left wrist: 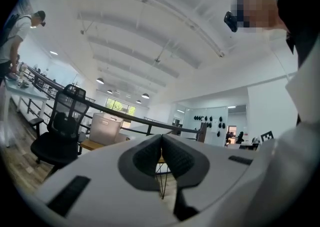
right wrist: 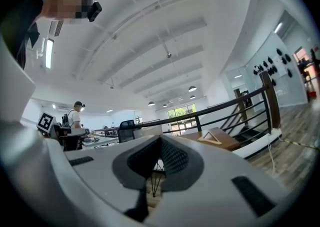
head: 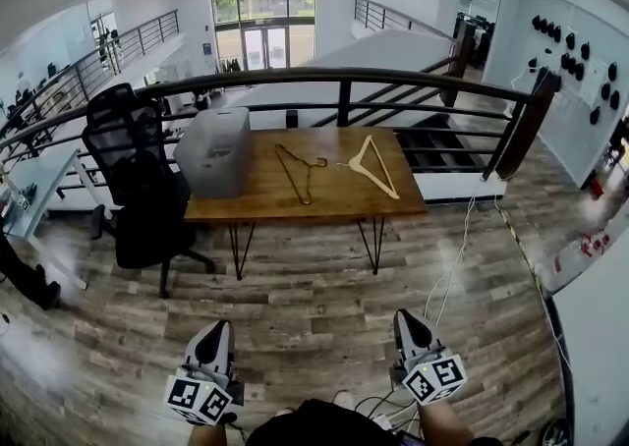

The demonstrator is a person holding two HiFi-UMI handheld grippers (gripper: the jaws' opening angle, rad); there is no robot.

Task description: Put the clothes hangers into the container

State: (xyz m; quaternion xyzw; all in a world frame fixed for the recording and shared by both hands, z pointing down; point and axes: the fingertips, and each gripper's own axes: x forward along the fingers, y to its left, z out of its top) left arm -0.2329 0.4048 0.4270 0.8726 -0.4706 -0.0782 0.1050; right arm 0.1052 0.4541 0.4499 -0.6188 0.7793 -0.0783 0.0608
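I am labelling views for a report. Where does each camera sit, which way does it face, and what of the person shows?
Head view: worn by the person, facing forward and down at table, container, dark hanger, wooden hanger; left gripper and right gripper show below.
Left gripper view: on the left gripper, tilted up, facing the chair; its shut jaws and the person's head show.
Right gripper view: on the right gripper, tilted up, facing the railing; shut jaws and head show.
Shared: both gripper views see the table.

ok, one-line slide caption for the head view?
Left gripper and right gripper, shut and empty, held short of the table bearing a dark hanger, a pale hanger and a grey container.
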